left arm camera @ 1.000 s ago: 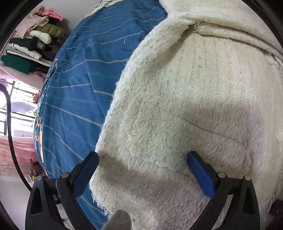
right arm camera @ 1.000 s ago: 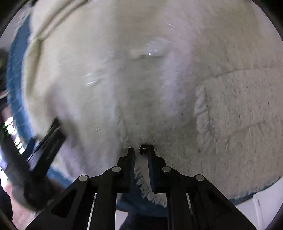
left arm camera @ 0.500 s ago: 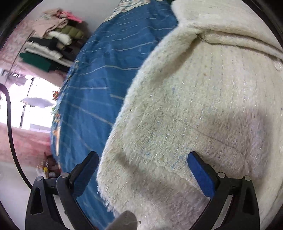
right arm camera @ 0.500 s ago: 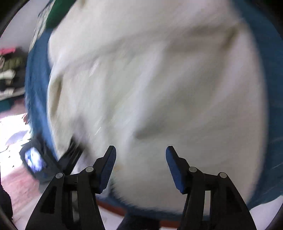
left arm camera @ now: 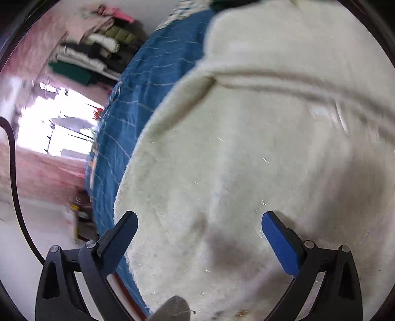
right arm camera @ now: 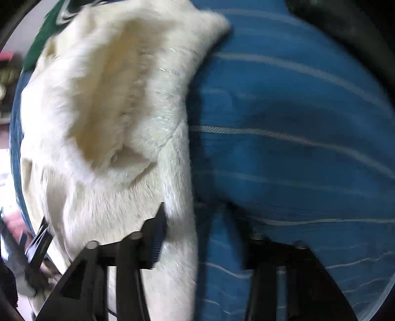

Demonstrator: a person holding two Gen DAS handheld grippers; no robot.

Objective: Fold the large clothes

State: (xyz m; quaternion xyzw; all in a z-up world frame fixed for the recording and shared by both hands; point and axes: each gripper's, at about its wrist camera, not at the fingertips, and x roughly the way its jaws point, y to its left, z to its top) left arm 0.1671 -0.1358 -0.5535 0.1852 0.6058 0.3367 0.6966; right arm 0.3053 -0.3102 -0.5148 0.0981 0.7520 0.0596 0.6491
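A cream fuzzy coat [left arm camera: 259,153] lies spread on a blue striped bedspread [left arm camera: 138,103]. My left gripper [left arm camera: 198,229] is open and empty just above the coat near its left edge. In the right wrist view the coat [right arm camera: 106,118] fills the left half, with a folded sleeve on top, and the bedspread [right arm camera: 291,138] fills the right half. My right gripper [right arm camera: 200,227] is open and empty over the coat's right edge, one finger over the coat and one over the bedspread. The left gripper [right arm camera: 37,249] shows at the lower left.
A stack of folded clothes [left arm camera: 96,56] lies at the far left beyond the bed. A bright window [left arm camera: 54,123] and floor are at the left. A green garment [right arm camera: 51,22] lies past the coat's far end.
My right gripper let go of the coat's hem, opened and swung right to the coat's right edge. My left gripper stayed open and drew back slightly.
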